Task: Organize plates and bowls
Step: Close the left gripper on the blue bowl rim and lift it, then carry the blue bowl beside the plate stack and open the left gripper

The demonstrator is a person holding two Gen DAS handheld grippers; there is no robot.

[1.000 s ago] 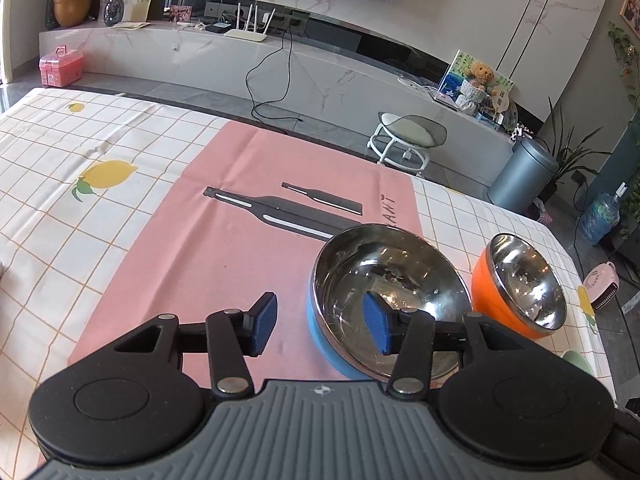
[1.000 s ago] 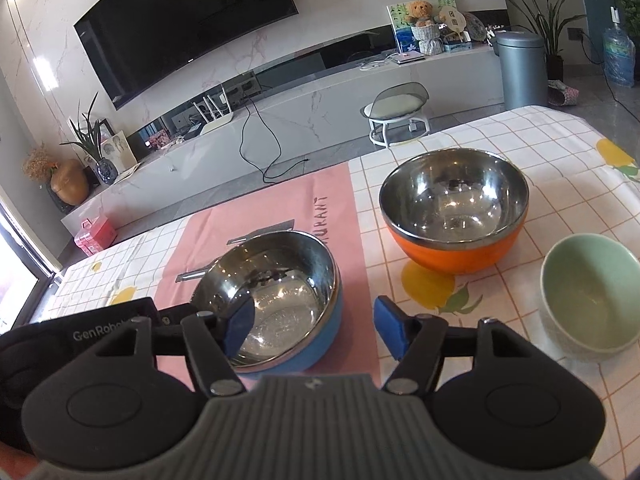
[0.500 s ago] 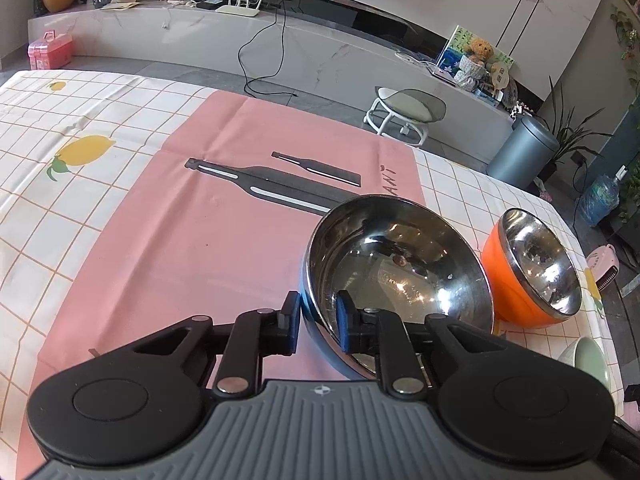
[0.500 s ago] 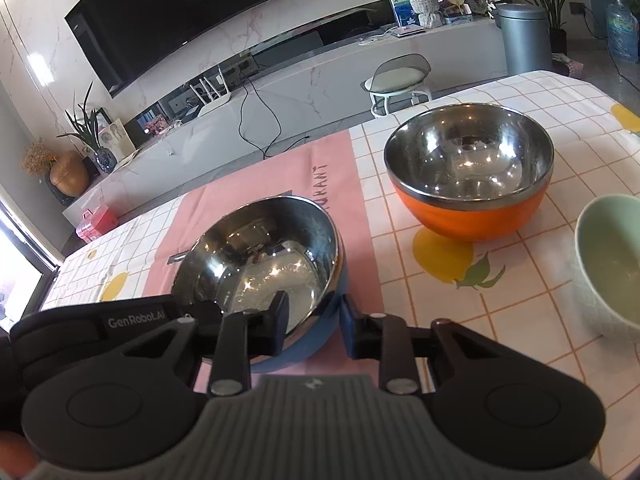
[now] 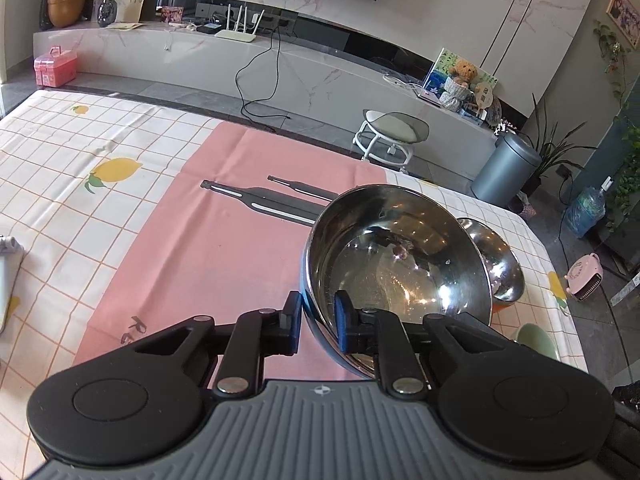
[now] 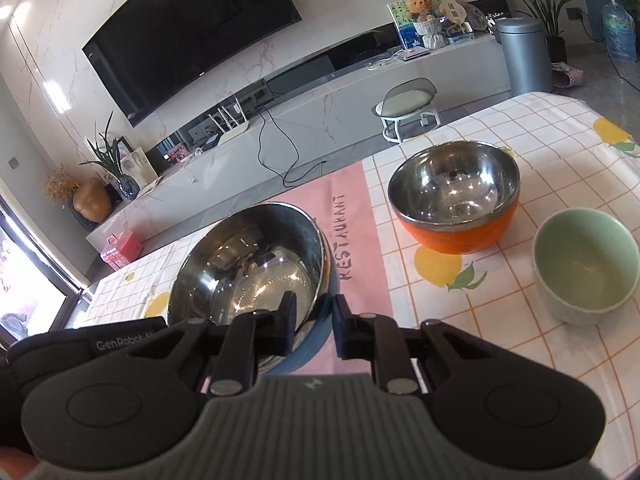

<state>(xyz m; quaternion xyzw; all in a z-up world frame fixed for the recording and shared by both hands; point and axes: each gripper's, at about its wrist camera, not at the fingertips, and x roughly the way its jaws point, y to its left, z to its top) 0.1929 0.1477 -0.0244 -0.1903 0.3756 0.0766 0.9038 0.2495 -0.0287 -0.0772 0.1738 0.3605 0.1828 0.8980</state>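
Note:
A blue bowl with a steel inside point(image 5: 400, 264) is held up off the pink mat, tilted. My left gripper point(image 5: 318, 322) is shut on its near-left rim. My right gripper point(image 6: 314, 322) is shut on its other rim; the bowl also shows in the right wrist view point(image 6: 248, 264). An orange bowl with a steel inside point(image 6: 454, 204) stands on the checked cloth to the right; in the left wrist view point(image 5: 500, 264) it is partly hidden behind the blue bowl. A pale green bowl point(image 6: 586, 264) stands at the right, also seen in the left wrist view point(image 5: 536, 340).
A pink mat point(image 5: 208, 240) with a printed knife and the word RESTAURANT lies on the lemon-print tablecloth point(image 5: 52, 184). A white object point(image 5: 6, 276) sits at the table's left edge. Beyond the far table edge are a stool point(image 5: 392, 136) and a grey bin point(image 5: 506, 170).
Both grippers have closed on the blue bowl's rim, one on each side, and have raised and tilted it off the mat, toward the orange bowl.

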